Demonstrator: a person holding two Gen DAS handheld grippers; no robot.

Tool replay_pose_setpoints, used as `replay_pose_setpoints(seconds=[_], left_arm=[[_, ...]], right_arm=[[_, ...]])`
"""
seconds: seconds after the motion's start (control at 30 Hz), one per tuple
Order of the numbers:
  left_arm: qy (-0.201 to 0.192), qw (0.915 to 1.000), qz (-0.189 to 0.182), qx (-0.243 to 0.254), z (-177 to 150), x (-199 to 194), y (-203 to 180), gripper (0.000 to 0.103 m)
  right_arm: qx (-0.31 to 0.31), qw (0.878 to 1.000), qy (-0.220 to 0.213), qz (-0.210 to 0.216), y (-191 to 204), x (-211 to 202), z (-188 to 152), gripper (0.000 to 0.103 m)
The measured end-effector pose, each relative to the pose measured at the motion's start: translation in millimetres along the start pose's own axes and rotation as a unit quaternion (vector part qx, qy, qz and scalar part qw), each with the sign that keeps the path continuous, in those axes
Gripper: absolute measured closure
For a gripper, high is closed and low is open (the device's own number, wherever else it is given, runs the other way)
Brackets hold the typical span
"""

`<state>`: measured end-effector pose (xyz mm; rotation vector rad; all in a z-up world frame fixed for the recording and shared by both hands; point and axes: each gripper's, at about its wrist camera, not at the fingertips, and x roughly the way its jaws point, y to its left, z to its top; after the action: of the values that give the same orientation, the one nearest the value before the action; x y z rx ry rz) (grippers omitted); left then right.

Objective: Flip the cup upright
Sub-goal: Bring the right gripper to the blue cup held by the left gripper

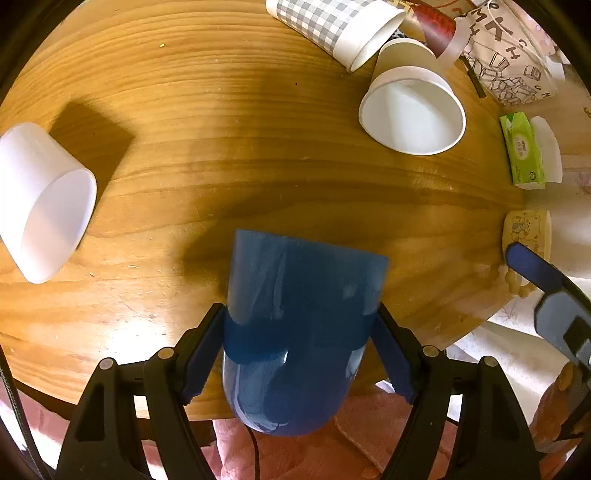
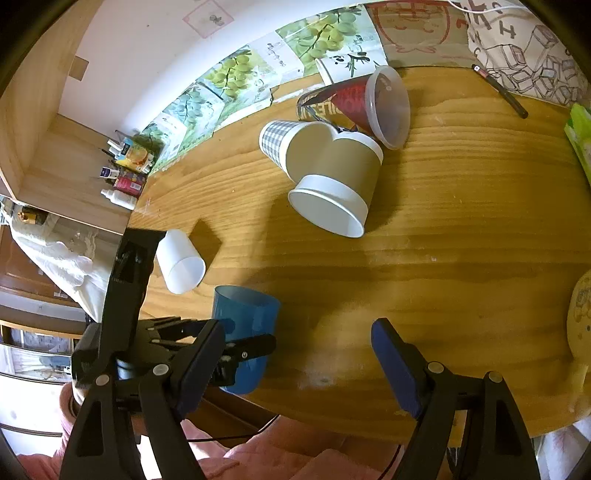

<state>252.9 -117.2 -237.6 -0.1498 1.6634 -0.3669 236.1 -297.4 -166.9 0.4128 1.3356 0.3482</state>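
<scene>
My left gripper point(image 1: 299, 332) is shut on a translucent blue cup point(image 1: 295, 325), gripped across its middle. The cup's open rim points away from me over the wooden table point(image 1: 221, 110), near its front edge. In the right wrist view the blue cup point(image 2: 243, 325) shows held in the left gripper point(image 2: 236, 350) at the table's near-left edge, tilted with its open mouth up and away. My right gripper point(image 2: 295, 369) is open and empty above the table's front edge.
A white plastic cup point(image 1: 48, 203) lies on its side at the left. A brown-and-white paper cup point(image 1: 413, 107), a checked paper cup point(image 1: 332, 26) and a clear lidded cup point(image 2: 380, 107) lie at the back. A green tissue pack point(image 1: 522, 151) lies right.
</scene>
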Motion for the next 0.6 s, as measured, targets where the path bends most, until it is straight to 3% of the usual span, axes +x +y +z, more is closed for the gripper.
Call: replay_pose_setpoints(seconds=[0.27,0.6], left_arm=[[-0.018,0.9985,-0.039,-0.036,-7.5,-0.9,11.0,0.022],[-0.048,0.9976,-0.042,-0.029,-19.1,-13.4,12.0,0.022]], right_arm=[[0.015,0.998,0.034,0.041,-5.8,20.7,9.6,0.021],[0.068,0.984,0.108,0.122,-12.1,63.5,10.9,0.021]])
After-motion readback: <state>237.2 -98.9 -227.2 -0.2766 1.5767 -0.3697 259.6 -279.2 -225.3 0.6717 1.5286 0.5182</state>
